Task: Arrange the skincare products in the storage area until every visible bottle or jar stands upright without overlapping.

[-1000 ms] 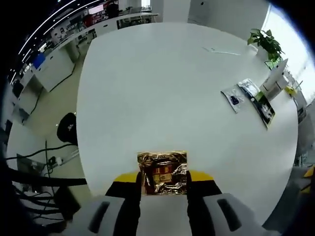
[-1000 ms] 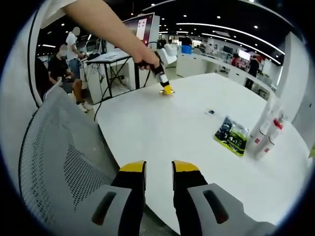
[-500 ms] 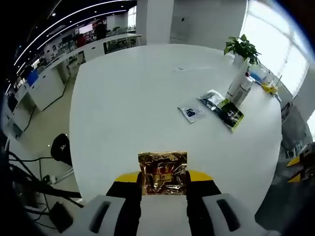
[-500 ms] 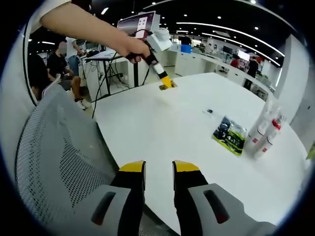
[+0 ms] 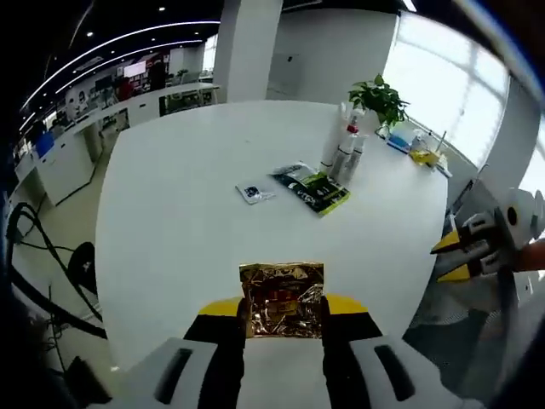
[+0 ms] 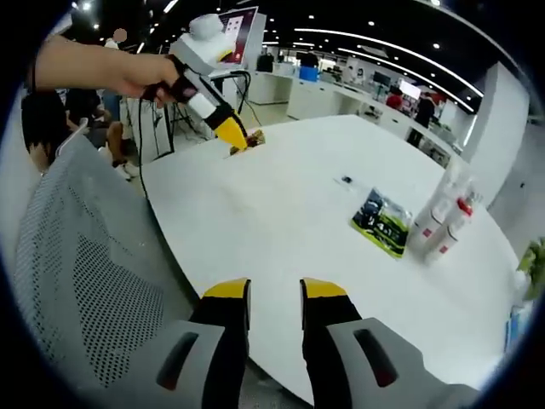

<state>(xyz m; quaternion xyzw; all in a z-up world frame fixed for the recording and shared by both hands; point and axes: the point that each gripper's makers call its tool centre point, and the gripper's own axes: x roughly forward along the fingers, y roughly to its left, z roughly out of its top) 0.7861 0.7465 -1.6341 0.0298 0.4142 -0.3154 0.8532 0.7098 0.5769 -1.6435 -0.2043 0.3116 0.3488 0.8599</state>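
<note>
The left gripper (image 5: 282, 313) pinches a gold foil sachet (image 5: 282, 298) above the desk (image 5: 213, 230) edge; the thin foil could slip. The right gripper (image 6: 274, 294), slightly parted, carries nothing.

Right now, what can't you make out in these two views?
- Gold foil packet, left gripper view: its lower edge sits between the left claw jaws; the print is blurred.
- Bottles, right gripper view: labels too small to read.
- Small sachet, left gripper view: too small to identify.
- Right claw: nothing between its jaws.
</note>
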